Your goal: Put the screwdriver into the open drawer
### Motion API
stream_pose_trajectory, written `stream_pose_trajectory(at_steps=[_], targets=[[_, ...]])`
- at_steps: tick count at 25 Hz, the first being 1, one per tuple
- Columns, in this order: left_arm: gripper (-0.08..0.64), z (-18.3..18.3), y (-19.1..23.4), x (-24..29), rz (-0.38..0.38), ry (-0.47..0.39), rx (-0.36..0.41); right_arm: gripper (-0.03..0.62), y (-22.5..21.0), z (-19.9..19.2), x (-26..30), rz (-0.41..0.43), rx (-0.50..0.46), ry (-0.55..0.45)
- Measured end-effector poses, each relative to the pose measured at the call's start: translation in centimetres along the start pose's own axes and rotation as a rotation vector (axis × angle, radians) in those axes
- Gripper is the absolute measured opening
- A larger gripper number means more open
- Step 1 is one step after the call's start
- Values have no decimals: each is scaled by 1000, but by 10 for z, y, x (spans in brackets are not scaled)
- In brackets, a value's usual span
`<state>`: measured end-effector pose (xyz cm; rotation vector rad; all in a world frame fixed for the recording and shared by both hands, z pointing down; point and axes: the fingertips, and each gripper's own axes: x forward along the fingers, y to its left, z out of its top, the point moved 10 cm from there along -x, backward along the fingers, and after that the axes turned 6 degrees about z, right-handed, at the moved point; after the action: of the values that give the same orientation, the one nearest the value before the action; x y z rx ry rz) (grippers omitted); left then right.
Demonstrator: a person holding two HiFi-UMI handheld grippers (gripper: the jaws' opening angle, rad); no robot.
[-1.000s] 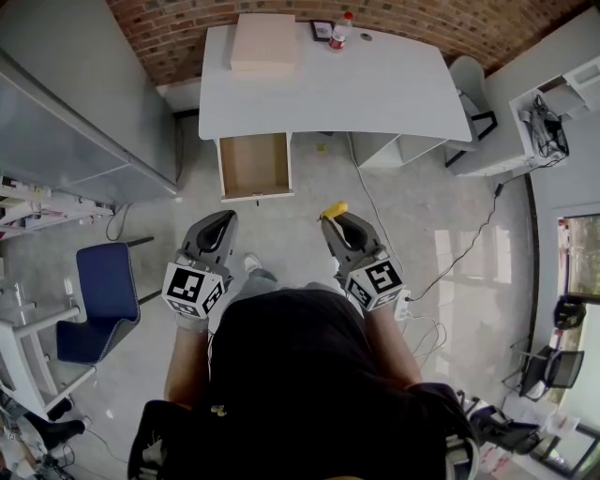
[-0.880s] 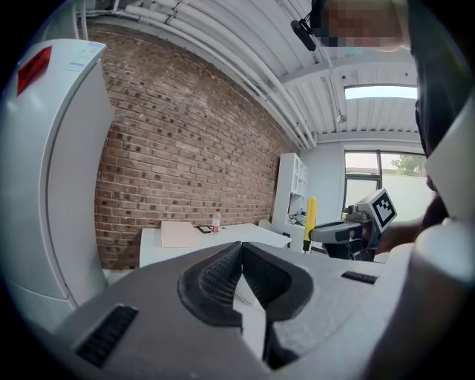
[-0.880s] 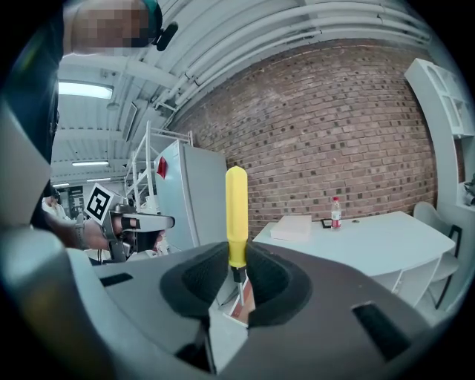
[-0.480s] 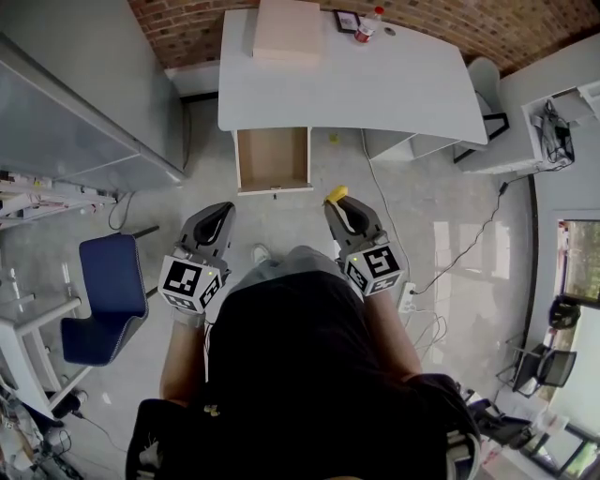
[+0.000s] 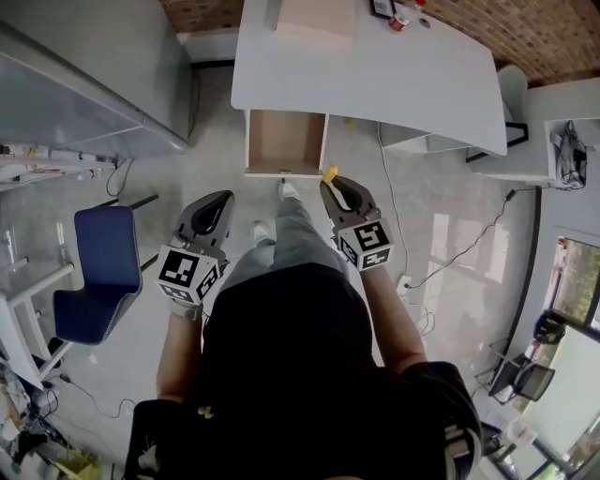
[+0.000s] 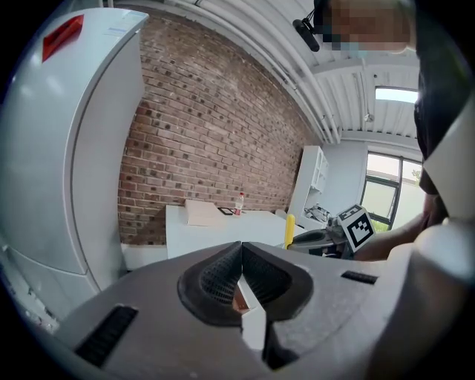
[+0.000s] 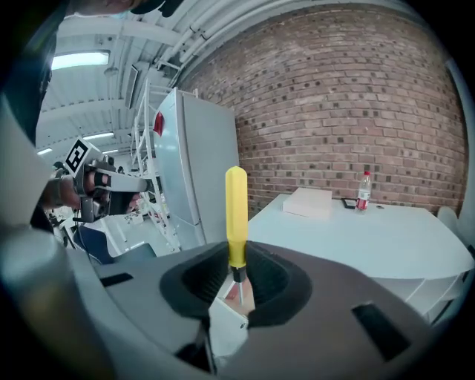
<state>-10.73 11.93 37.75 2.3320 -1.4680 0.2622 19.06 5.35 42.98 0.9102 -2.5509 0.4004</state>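
Observation:
The screwdriver (image 7: 236, 215) has a yellow handle that stands straight up out of my right gripper (image 7: 237, 286), which is shut on its metal shaft. In the head view the yellow handle (image 5: 329, 173) pokes out of the right gripper (image 5: 334, 186) just right of the open wooden drawer (image 5: 286, 142), near its front edge. The drawer hangs pulled out under the white desk (image 5: 375, 75), and what shows of its inside holds nothing. My left gripper (image 5: 217, 200) is held left of the drawer and lower, and it is shut with nothing in it (image 6: 239, 278).
On the desk lie a flat beige box (image 5: 319, 17), a bottle (image 5: 401, 19) and a small dark object. A blue chair (image 5: 89, 281) stands at the left beside a grey cabinet (image 5: 84, 75). A cable (image 5: 459, 253) runs over the floor at the right.
The person has walked toward the desk, one leg stepping forward. Both grippers have come closer to the open drawer, the right one still holding the screwdriver.

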Motion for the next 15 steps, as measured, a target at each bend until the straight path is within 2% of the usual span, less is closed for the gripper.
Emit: stream_pose_trajectory(at_steps=[9, 15], targets=[[5, -14, 17, 27, 68, 72, -53, 80, -35, -32, 77, 114, 5, 144], [5, -27, 23, 42, 116, 121, -84, 79, -53, -63, 124, 191, -33, 253]])
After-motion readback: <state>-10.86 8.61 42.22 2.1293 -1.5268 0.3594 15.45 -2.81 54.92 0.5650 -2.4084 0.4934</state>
